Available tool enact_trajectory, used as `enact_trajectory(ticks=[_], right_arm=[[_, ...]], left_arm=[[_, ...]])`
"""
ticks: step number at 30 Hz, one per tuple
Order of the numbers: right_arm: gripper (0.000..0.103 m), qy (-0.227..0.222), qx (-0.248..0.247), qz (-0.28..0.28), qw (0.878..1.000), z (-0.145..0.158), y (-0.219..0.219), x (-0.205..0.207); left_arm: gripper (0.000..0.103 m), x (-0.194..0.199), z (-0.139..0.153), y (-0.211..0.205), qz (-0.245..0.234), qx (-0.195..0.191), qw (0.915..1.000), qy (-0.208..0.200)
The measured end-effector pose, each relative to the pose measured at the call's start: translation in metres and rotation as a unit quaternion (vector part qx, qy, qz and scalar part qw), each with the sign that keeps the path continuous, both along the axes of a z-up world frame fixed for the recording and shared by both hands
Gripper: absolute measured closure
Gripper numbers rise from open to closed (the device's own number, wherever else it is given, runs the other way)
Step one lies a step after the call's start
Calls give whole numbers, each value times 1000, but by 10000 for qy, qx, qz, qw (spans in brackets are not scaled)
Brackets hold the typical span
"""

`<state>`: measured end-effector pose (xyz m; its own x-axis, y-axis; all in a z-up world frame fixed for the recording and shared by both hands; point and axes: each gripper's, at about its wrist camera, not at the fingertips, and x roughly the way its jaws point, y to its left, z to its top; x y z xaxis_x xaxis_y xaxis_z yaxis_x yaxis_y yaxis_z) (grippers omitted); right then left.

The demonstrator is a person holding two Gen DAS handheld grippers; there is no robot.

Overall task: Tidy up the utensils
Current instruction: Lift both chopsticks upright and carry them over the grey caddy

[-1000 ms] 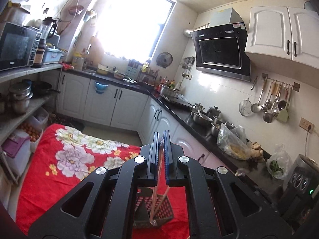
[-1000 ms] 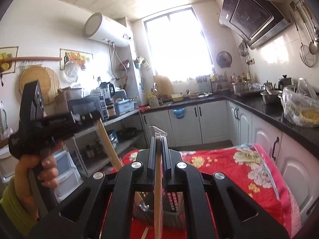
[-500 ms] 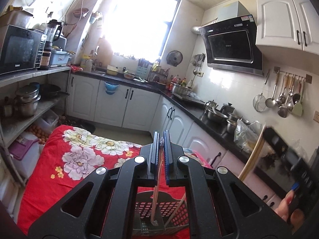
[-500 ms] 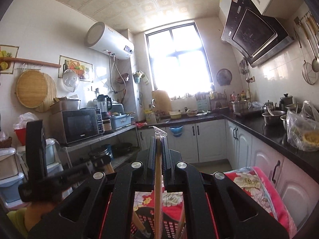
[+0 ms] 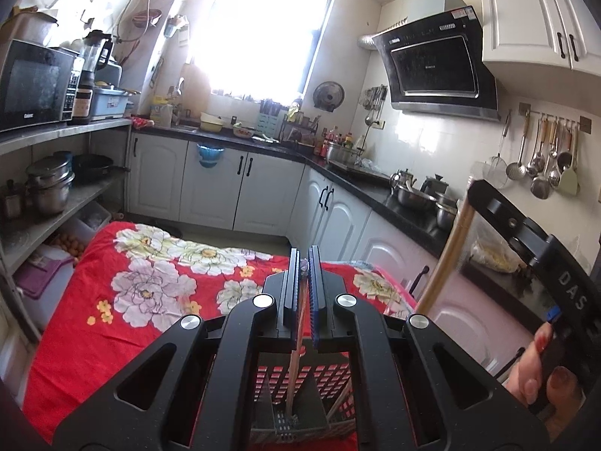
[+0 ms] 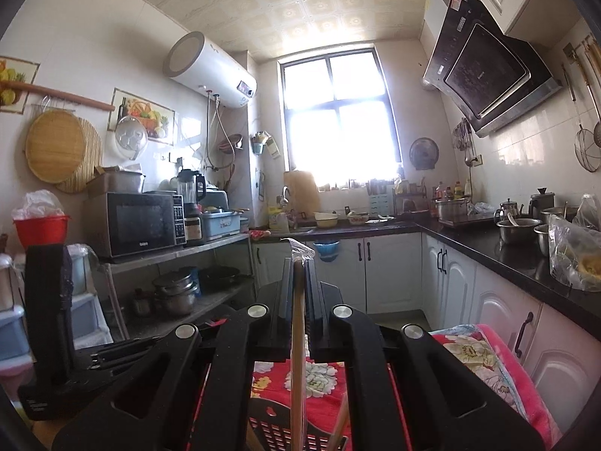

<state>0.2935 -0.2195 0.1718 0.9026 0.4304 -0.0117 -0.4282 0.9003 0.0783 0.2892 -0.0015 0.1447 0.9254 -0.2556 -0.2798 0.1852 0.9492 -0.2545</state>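
My left gripper [image 5: 303, 259] is shut on a thin chopstick [image 5: 291, 383] that hangs down into a dark perforated utensil basket [image 5: 300, 394] on the red floral cloth. My right gripper [image 6: 298, 263] is shut on a wooden chopstick [image 6: 297, 357] that points down toward the same basket [image 6: 278, 428]. The right gripper [image 5: 526, 240] with its chopstick [image 5: 447, 255] also shows at the right of the left wrist view. The left gripper's body [image 6: 49, 323] shows at the left of the right wrist view. Another stick [image 6: 340, 424] leans in the basket.
The red floral cloth [image 5: 142, 285] covers the table. White cabinets and a black counter [image 5: 375, 184] with pots run along the back and right. Shelves with a microwave [image 6: 139, 221] and pans stand at the left. Ladles hang on the right wall [image 5: 541, 161].
Both grippers have risen and tilted upward, each still holding its chopstick over the basket. The right gripper has come into the left wrist view at the right.
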Motion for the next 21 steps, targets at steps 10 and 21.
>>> enact_trajectory(ticks=[10, 21], right_arm=[[97, 354, 123, -143, 9992, -50, 0, 22], [97, 714, 141, -133, 9973, -88, 13, 28]], left_arm=[[101, 1, -32, 1, -19, -7, 9998, 180], [101, -4, -48, 3, -12, 126, 9999, 113]])
